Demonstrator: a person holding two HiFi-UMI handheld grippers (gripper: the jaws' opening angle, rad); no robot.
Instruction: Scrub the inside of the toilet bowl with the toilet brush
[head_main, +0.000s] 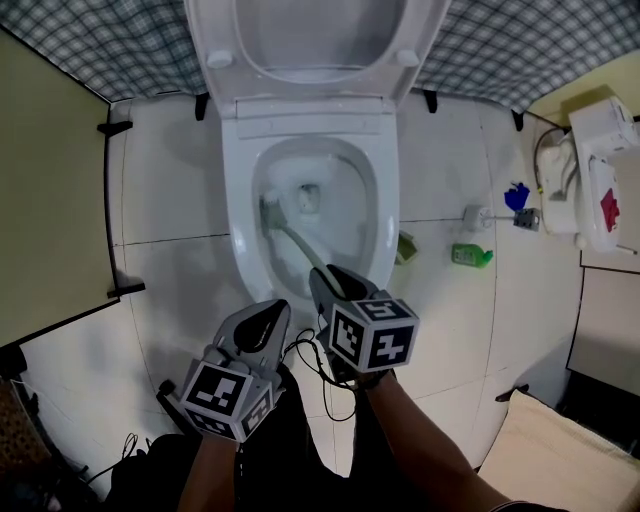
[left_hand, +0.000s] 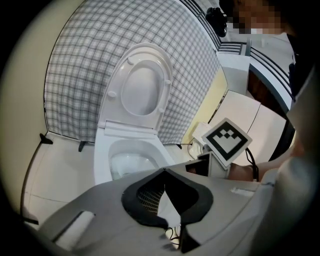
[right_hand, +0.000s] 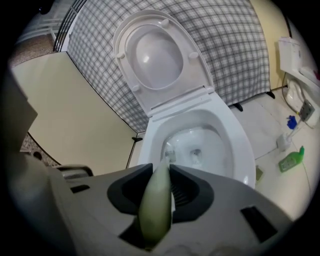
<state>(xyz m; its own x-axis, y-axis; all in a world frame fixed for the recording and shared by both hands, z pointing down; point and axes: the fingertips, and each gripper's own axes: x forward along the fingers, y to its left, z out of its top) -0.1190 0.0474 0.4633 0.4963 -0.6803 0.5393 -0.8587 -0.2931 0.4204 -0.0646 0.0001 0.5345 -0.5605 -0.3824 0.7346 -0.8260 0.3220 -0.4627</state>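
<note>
The white toilet (head_main: 385, 200) stands with seat and lid raised. A pale green brush handle (head_main: 305, 252) runs from my right gripper (head_main: 335, 285) down into the bowl. The brush head (head_main: 271, 212) rests against the bowl's left inner wall. In the right gripper view the gripper (right_hand: 165, 167) is shut on the handle (right_hand: 156, 205), and the bristles (right_hand: 169, 150) show just past the jaw tips inside the bowl (right_hand: 240, 145). My left gripper (head_main: 268, 318) hovers in front of the bowl's near rim, left of the right one. It (left_hand: 164, 171) is shut, with nothing between the pads.
A green bottle (head_main: 470, 255) lies on the tiled floor right of the toilet, near a white holder (head_main: 477, 214) and a blue item (head_main: 516, 196). A white appliance (head_main: 600, 170) sits at the far right. A beige partition (head_main: 50, 180) stands at the left. Cables (head_main: 320, 375) trail below the grippers.
</note>
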